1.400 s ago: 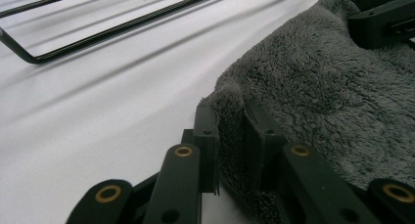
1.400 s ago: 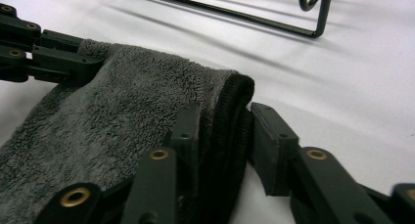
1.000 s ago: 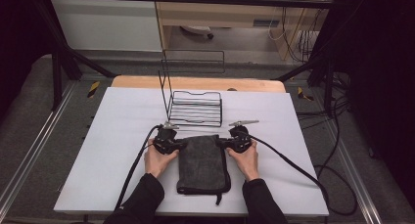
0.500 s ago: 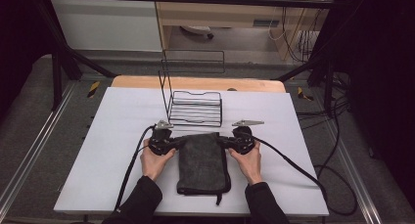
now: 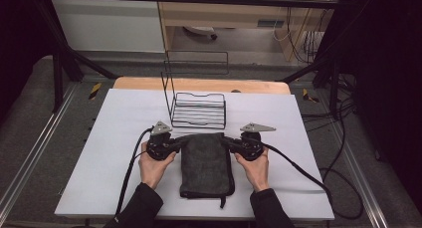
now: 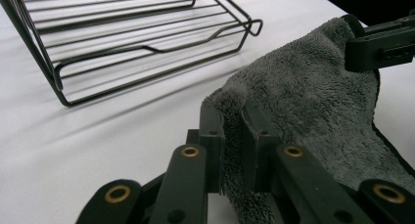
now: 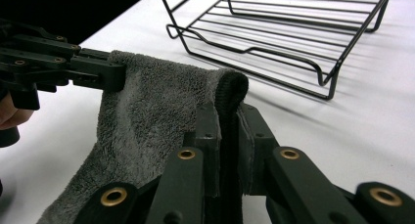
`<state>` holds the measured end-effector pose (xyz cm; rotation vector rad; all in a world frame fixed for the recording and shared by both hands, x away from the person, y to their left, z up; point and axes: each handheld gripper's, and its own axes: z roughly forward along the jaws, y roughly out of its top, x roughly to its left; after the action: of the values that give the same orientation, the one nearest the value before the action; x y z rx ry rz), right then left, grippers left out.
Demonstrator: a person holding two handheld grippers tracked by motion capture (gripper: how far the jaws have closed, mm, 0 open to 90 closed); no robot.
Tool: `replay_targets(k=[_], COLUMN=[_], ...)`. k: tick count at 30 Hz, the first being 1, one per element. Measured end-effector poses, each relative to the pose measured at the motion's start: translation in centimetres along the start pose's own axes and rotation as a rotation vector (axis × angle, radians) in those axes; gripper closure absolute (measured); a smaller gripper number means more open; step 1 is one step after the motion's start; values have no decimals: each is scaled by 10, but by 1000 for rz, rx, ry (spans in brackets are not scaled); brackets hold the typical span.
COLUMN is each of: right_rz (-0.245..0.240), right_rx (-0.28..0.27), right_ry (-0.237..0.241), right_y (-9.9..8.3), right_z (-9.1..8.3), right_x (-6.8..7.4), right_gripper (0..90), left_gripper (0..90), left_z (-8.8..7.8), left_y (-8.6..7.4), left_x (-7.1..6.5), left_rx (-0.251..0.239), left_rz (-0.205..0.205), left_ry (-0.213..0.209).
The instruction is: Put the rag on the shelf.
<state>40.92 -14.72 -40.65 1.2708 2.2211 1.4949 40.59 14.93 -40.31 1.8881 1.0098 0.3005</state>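
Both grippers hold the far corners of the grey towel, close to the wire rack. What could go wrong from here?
The left gripper and right gripper each pinch only a thin edge of the grey towel, so a corner could slip out when lifted. The wire rack stands just beyond, so the towel might snag on its front wires.

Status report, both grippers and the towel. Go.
Left gripper shut on towel corner. Right gripper shut on the other far corner. Towel's near part on table. Wire rack just beyond, empty.
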Motion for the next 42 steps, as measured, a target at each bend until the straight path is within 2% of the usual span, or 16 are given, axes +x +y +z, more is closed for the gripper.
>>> replay_targets(k=[6, 11, 22, 32, 42], right_rz=[-3, -23, -65, -109, -127], right_rx=[-42, -94, -186, -255, -327], right_ry=[9, 14, 16, 5, 9], right_y=[3, 10, 22, 32, 41], right_z=[-10, -22, -44, -56, -68], right_x=[5, 11, 25, 37, 45], right_gripper=[814, 815, 815, 816, 816], left_gripper=[808, 808, 809, 809, 810], left_z=[-11, -22, -45, -58, -71], left_y=[7, 14, 27, 37, 50], left_x=[-6, -12, -25, -31, -38], left_rx=[-36, -68, -156, -216, -287], left_rz=[18, 49, 73, 90, 108], left_ry=[-15, -17, -19, -11, -4])
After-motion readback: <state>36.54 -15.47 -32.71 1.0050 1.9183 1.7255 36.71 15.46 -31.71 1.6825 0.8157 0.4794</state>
